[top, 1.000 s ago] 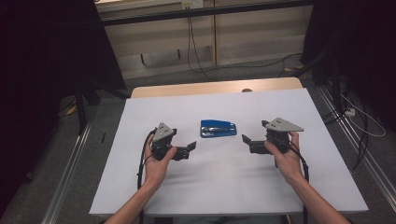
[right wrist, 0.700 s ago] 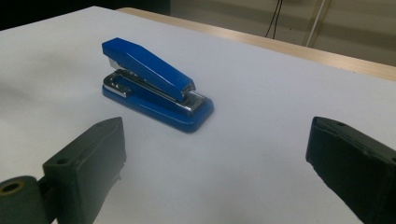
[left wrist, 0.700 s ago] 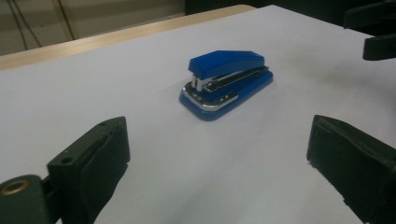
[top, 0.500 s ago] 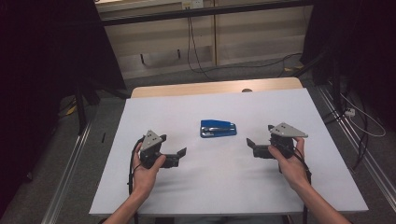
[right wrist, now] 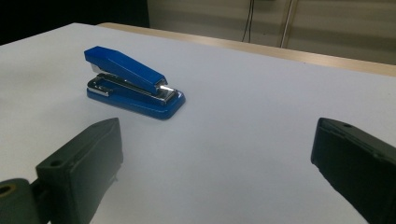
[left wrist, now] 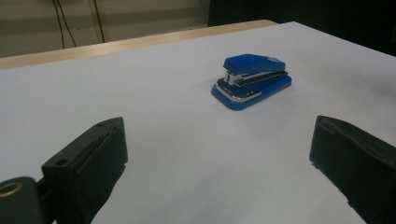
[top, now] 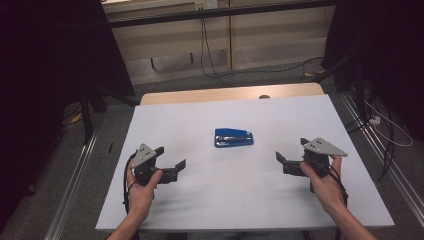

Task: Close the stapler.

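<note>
Both the left tool (top: 172, 164) and the right tool (top: 283, 161) hang with jaws spread wide and empty just above the white counter (top: 200, 210), the blue stapler (top: 233, 137) lying closed between and beyond them, untouched.

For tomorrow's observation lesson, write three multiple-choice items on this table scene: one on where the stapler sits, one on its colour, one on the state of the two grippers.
1. Where is the stapler?
A. between and beyond the two grippers
B. inside the left gripper
C. on the floor

2. What colour is the stapler?
A. red
B. blue
C. yellow

3. How do the left gripper and right gripper stand?
A. both shut on the stapler
B. one open, one shut
C. both open, holding nothing

Answers: 1 A, the high view shows it on the white table, apart from both grippers. 2 B, its body is blue with metal parts. 3 C, each gripper view shows its jaws wide apart over bare table.
</note>
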Motion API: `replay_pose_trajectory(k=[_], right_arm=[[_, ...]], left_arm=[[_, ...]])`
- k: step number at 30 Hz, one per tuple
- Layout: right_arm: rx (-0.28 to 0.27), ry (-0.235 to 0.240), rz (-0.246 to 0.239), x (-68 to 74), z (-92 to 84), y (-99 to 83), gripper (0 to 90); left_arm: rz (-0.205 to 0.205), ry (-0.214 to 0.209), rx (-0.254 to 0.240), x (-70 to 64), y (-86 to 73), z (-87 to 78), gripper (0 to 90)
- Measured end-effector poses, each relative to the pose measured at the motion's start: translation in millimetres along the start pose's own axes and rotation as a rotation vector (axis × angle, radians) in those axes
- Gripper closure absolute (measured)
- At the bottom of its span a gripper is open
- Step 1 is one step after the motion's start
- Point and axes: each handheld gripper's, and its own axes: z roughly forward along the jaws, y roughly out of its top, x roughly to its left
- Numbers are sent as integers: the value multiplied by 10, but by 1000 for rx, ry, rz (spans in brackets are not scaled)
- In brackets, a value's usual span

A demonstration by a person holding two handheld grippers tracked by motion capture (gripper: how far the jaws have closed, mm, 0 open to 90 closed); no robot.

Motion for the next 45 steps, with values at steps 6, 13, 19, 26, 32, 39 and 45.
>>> replay_pose_trajectory(k=[6,13,19,26,32,39,45], right_arm=[[-9,-19,12,-20,-87,-50,21],[-19,-37,16,3,-185,-82,21],[13,-49,7,7,-261,-165,23],[-3,-70,9,8,-347,-222,24],[-20,-76,16,4,-375,-276,21],[-10,-66,-2,22,-358,-306,10],[-28,-63,5,21,-332,-287,10]], left_arm=[[-18,29,5,55,-103,-120,44],[-1,47,17,58,-185,-256,44],[16,58,46,14,-263,-283,45],[20,47,46,-43,-306,-337,45],[5,47,37,-36,-314,-331,45],[18,66,33,-16,-305,-342,54],[5,64,34,-3,-314,-350,54]])
